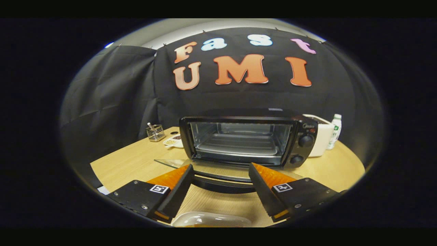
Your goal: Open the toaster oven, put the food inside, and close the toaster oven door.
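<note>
The black, box-shaped toaster oven [247, 138] is taken as the landmark, and it stands on the pale wooden round table [136, 164] with its door already down. To the left of the oven, near its rear corner, a small wire-mesh holder [155, 132] is seen, and just beside that corner a shallow white dish [174, 141] with small items in it that cannot be made out. In front of the oven, the glass door with its dark handle bar [218, 176] lies flat, and the cavity behind it is seen to hold only a metal rack. The gripper [221, 184] is held just in front of the lowered door, its two fingers spread wide and pressing on nothing, with the door's handle showing in the gap between them. Nearer than the fingers, well in front of the oven, the rim of a pale, translucent plate [211, 218] is seen; it probably carries the food, though too little of it is visible to be sure. To the right of the oven a white boxy appliance [321, 138] stands against its side, and a white plastic bottle with a green cap [335, 131] is set beyond that.

The opening step is judged complete, and the loading step is in hand. For the next move, the fingers must be lowered and drawn back from the oven toward the plate, closed on the food, and then carried over the flat door into the cavity.
</note>
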`<state>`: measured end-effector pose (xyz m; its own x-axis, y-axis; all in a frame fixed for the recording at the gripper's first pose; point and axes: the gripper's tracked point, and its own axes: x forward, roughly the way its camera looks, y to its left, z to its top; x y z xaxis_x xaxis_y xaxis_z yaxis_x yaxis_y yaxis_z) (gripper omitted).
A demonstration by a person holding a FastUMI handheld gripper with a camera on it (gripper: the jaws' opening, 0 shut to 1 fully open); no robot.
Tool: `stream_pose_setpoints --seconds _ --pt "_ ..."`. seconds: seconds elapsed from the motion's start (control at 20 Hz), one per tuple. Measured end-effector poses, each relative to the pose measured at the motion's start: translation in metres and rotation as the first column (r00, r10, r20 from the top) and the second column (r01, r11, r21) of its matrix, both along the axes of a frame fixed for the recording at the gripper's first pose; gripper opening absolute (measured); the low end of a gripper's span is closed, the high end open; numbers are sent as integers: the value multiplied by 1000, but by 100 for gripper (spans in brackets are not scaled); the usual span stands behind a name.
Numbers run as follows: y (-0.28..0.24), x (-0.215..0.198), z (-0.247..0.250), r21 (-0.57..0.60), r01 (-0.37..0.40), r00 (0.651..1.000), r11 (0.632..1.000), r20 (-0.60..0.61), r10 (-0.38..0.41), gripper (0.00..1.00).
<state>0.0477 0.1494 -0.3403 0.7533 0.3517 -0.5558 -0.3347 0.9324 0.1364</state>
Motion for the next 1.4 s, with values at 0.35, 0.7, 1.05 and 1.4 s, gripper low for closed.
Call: stream_pose_setpoints --seconds 0.35,0.7,1.05,1.4 --pt "-15 -31 -56 -33 2 973 999 -230 -9 93" --pt "-26 -35 -44 33 82 957 996 -281 -69 86" --pt "-33 -101 -16 20 124 941 992 -319 -111 92" --pt "-30 -165 -3 19 195 918 981 -357 -176 92"
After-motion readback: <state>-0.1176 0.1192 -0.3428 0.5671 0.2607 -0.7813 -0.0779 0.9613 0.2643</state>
